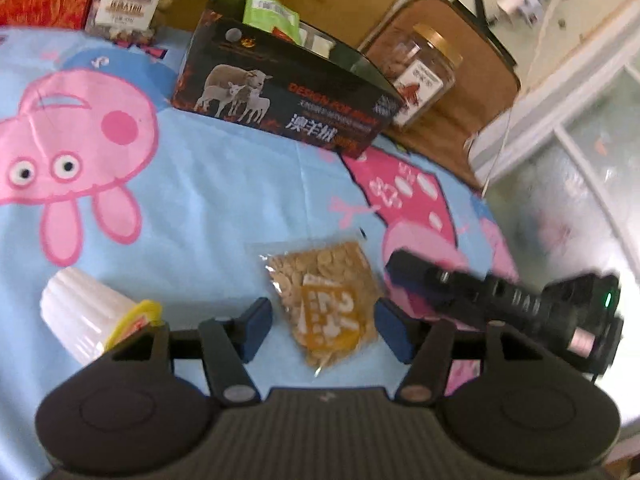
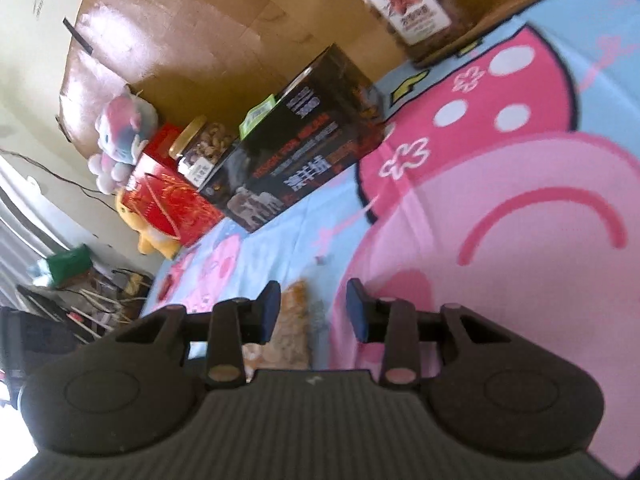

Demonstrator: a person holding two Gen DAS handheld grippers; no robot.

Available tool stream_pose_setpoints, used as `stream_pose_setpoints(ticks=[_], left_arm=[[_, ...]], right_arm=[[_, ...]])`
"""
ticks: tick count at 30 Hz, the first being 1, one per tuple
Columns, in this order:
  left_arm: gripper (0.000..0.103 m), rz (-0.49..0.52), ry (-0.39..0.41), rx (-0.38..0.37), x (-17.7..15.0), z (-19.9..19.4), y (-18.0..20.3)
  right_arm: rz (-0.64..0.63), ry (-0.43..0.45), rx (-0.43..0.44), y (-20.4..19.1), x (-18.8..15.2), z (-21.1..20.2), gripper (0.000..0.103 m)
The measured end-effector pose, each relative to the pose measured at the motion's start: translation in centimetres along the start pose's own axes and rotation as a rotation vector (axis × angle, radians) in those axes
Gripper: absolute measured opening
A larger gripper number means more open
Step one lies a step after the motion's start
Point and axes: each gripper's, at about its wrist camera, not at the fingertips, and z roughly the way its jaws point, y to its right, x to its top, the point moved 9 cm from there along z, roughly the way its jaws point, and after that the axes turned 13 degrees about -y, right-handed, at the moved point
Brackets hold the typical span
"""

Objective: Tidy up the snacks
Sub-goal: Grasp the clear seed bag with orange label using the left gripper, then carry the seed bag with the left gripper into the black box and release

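On a cartoon-pig bedsheet (image 1: 192, 200), a snack packet (image 1: 324, 304) is lying between the left gripper (image 1: 322, 330)'s wide-open jaws, untouched.

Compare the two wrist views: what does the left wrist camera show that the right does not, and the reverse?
Only the left wrist view shows the white cup and the right gripper from outside. Only the right wrist view shows the plush toys and the red box. Both show the snack packet, the black box and the pig-print sheet.
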Motion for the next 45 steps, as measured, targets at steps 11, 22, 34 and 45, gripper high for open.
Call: stream_pose_setpoints(ticks=[11, 22, 34, 45], left_arm=[[0.051, -0.053, 0.006, -0.112, 2.3, 1.4, 0.5], [0.046, -0.023, 0.092, -0.121, 3.1, -1.8, 0.2], [0.046, 0.092, 0.248, -0.035, 12.8, -6.9, 2.2], [0.046, 0.040, 0.270, 0.093, 20.8, -4.0, -2.2]], right_arm=[[-0.029, 0.032, 0.018, -0.7, -0.4, -0.1, 0.041], [-0.044, 0.037, -0.001, -2.0, -0.7, 0.4, 0.015], [-0.265, 0.185, 0.005, -10.3, 9.1, 0.1, 0.015], [-0.396, 0.227, -0.099, -12.6, 16.3, 6.5, 0.015]])
